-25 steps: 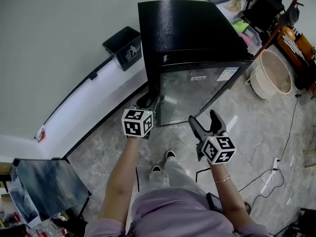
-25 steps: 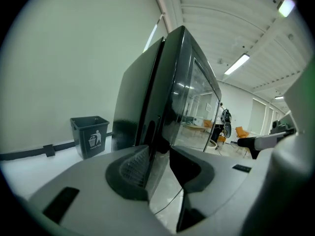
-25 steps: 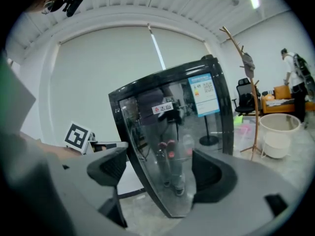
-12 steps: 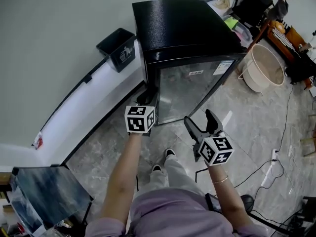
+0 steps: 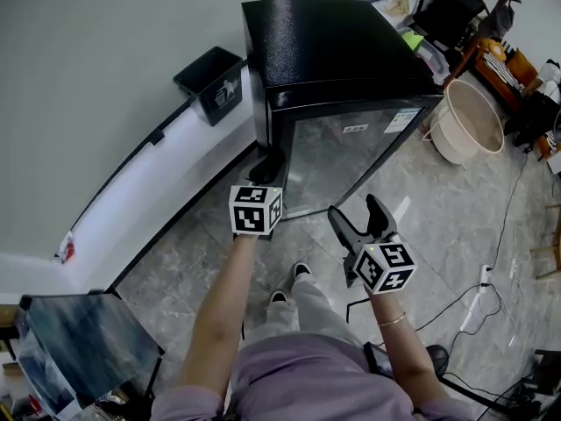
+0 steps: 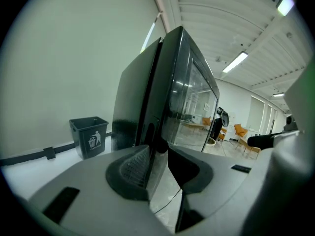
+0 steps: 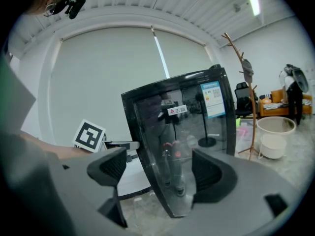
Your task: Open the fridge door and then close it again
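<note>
A small black fridge [image 5: 333, 51] stands against the wall, and its glass door [image 5: 351, 160] looks closed or nearly closed. My left gripper [image 5: 266, 168] is at the door's left edge. In the left gripper view the door [image 6: 189, 107] has that edge between the pads of the left gripper [image 6: 158, 163]. The jaws have just been closing and now press on it. My right gripper [image 5: 358, 210] hangs open in front of the door with nothing between its fingers. The right gripper view shows the right gripper [image 7: 160, 168] facing the glass door [image 7: 187, 132].
A black waste bin [image 5: 212, 82] stands left of the fridge by a low white ledge [image 5: 149, 182]. A beige tub [image 5: 473, 121], a chair [image 5: 456, 7] and a coat stand are at the right. Cables [image 5: 478, 314] trail over the marble floor. The person's feet [image 5: 289, 288] are just before the door.
The head view has shifted a little. The left gripper stays at the door's left edge. The right gripper hovers in nearly the same place, still open.
</note>
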### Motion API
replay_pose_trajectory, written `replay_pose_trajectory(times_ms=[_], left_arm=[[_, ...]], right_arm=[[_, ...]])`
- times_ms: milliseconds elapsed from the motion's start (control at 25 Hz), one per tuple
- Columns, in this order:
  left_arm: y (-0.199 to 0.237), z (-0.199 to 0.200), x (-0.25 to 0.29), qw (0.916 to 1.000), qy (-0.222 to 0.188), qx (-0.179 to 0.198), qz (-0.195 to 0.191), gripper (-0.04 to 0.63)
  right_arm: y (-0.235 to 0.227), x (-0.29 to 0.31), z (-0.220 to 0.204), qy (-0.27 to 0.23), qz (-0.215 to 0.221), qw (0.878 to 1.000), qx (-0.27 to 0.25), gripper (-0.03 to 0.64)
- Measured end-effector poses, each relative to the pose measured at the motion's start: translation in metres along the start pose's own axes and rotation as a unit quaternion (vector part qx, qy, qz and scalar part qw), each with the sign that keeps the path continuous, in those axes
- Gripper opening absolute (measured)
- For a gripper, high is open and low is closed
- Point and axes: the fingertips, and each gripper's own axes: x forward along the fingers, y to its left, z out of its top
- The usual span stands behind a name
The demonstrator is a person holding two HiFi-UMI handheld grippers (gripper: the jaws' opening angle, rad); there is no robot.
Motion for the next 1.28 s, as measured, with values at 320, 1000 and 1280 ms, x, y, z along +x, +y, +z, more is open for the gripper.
replay_pose_trajectory(times_ms=[320, 1000, 1280], left_arm=[[-0.020, -0.008, -0.015, 0.9994, 0.007, 0.020, -0.026, 0.104], [-0.126, -0.063, -0.086, 0.9922, 0.018, 0.055, -0.110, 0.057], [-0.161, -0.075, -0.096, 0.9904, 0.020, 0.068, -0.119, 0.057]], right_arm=[[0.012, 0.006, 0.001, 0.003, 0.007, 1.000, 0.001, 0.413], [0.041, -0.068, 0.005, -0.037, -0.009, 0.999, -0.013, 0.413], [0.038, -0.090, 0.019, -0.059, -0.003, 0.998, -0.023, 0.413]])
